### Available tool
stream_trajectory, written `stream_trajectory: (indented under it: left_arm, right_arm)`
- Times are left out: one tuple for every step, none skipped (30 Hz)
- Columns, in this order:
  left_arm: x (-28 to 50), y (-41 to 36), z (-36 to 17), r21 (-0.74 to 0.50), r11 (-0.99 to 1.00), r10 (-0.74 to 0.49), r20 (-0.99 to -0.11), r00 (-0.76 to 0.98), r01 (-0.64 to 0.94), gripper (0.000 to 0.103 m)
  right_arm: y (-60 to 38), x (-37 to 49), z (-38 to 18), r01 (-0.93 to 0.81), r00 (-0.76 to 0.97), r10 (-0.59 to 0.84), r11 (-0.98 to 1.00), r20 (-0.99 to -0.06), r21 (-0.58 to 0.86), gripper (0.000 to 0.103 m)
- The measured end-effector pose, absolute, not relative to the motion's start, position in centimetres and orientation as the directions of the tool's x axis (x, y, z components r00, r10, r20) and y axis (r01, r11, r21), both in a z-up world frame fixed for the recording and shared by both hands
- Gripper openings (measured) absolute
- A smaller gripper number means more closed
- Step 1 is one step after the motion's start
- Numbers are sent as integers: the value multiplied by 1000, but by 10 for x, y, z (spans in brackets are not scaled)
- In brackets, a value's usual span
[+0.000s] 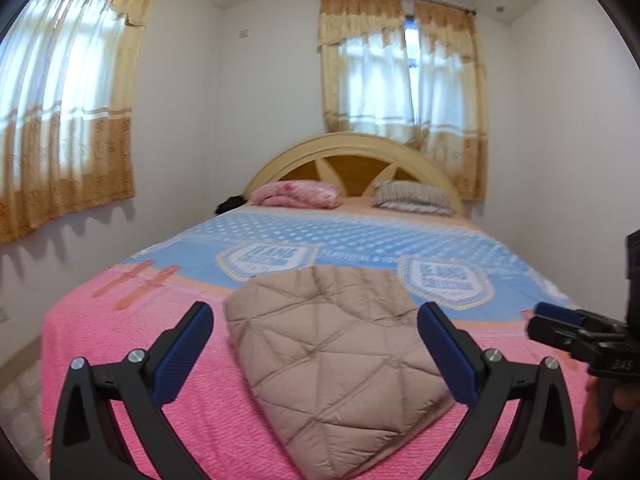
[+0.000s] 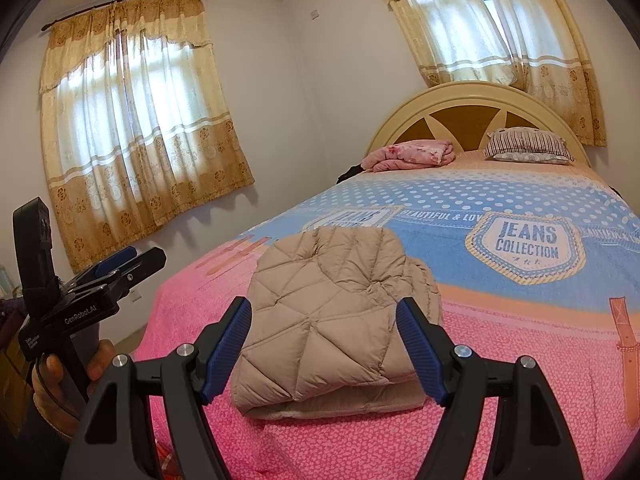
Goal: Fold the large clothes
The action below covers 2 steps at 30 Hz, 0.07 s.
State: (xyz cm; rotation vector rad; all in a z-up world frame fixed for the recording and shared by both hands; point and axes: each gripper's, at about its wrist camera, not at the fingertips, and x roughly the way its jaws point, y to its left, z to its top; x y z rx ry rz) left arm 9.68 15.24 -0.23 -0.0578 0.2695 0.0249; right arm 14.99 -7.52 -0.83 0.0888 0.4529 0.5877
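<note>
A beige quilted jacket (image 1: 336, 356) lies folded into a compact bundle on the pink and blue bedspread (image 1: 160, 360), near the bed's foot. It also shows in the right wrist view (image 2: 332, 320). My left gripper (image 1: 316, 320) is open and empty, held above the near edge of the jacket. My right gripper (image 2: 324, 316) is open and empty, also held back from the jacket. The right gripper shows from the side at the right edge of the left wrist view (image 1: 560, 320). The left gripper shows at the left of the right wrist view (image 2: 120, 264).
A pink folded blanket (image 1: 296, 194) and a striped pillow (image 1: 412, 198) lie at the curved headboard (image 1: 352, 148). Curtained windows (image 1: 60, 112) are on the left and back walls. The bed's left edge drops to the floor (image 1: 20, 384).
</note>
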Motion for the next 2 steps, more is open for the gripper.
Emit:
stream_trajectory:
  left_arm:
    - [98, 151, -3, -31, 998, 46, -271, 962, -57, 103]
    - [100, 151, -3, -19, 996, 75, -273, 959, -84, 103]
  right_arm:
    - [-75, 149, -8, -516, 737, 553, 832, -388, 205, 75]
    - [-75, 149, -8, -517, 737, 554, 831, -388, 203, 75]
